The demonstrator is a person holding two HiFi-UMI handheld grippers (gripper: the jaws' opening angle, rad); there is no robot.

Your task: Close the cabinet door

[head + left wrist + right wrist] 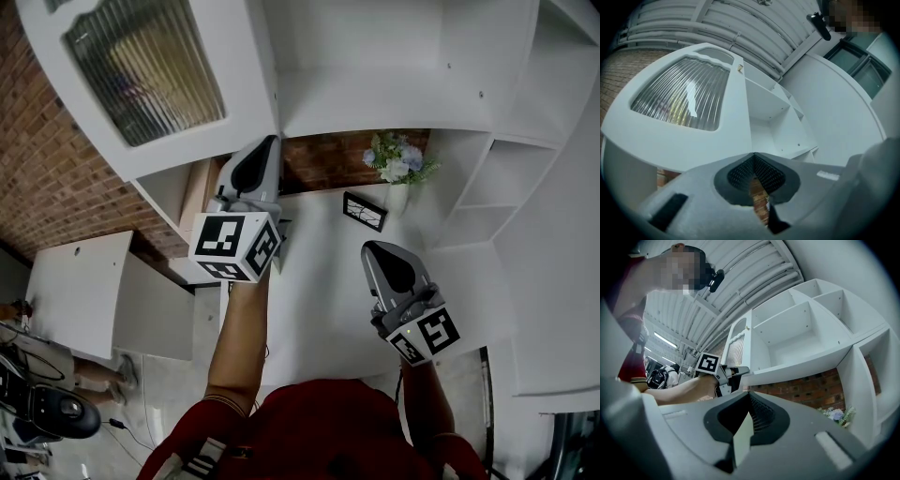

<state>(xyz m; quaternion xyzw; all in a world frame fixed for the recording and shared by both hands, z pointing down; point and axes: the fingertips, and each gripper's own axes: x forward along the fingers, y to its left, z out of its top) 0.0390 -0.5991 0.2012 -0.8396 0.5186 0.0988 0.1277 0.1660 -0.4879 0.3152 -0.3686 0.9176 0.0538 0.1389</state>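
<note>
- The white cabinet door [246, 84] with its ribbed glass panel [145, 66] stands swung open, left of the cabinet's bare shelves [375, 94].
- The left gripper [265, 142] has its jaws pressed together on nothing, its tip just beside the door's lower corner; I cannot tell whether they touch.
- The right gripper [372, 247] also has its jaws together and empty, held over the white counter [319, 281] near a small picture frame [365, 211] and a flower vase [396, 173].

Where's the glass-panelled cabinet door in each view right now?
Head view: cabinet door, top left, swung open.
Left gripper view: door fills the left half.
Right gripper view: door edge-on, left of centre.
Shared landmark: the shelf compartment beside it.
</note>
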